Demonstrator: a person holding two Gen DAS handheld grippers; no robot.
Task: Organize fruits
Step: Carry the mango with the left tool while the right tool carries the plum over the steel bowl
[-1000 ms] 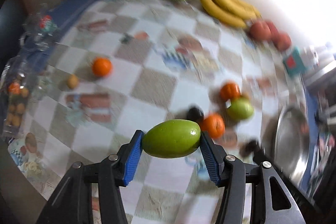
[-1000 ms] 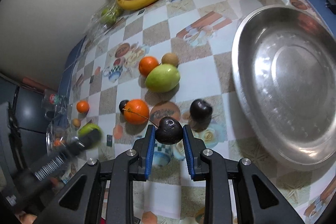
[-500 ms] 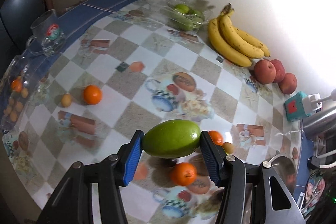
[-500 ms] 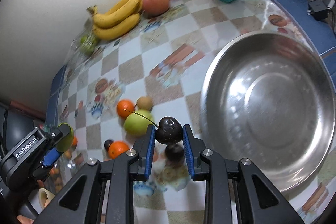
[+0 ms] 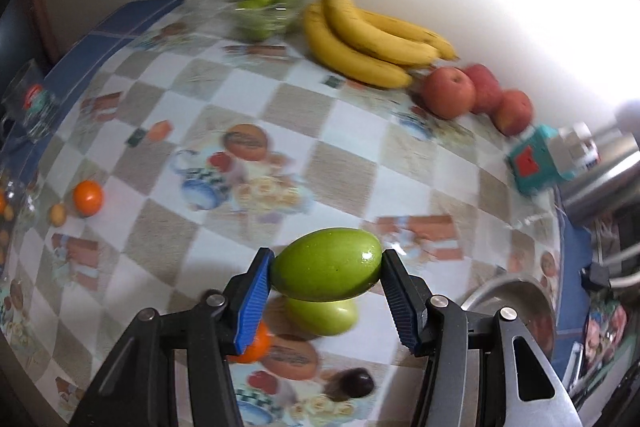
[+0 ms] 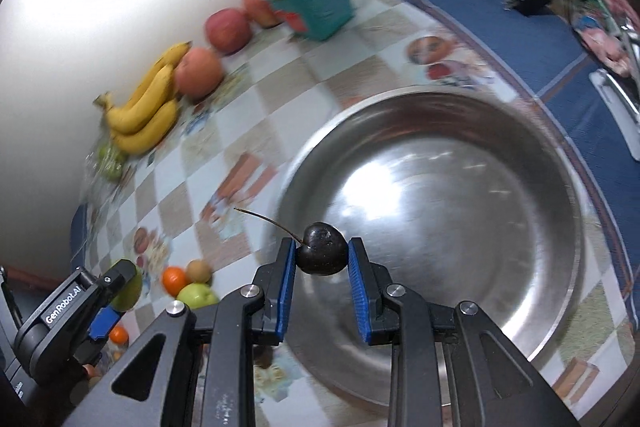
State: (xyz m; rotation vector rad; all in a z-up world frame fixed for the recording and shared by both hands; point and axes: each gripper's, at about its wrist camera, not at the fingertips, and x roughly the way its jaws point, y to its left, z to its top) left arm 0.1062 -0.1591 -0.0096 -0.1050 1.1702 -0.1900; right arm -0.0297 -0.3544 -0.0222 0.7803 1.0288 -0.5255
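left wrist view: bananas (image 5: 372,43), apples (image 5: 476,95) line wall beyond held mango (image 5: 326,271)

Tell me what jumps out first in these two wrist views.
The big steel bowl fills the right wrist view, with the right gripper clamping a dark cherry at its near rim. In the left wrist view, the left gripper holds a green mango above the checked tablecloth; bananas lie against the wall.
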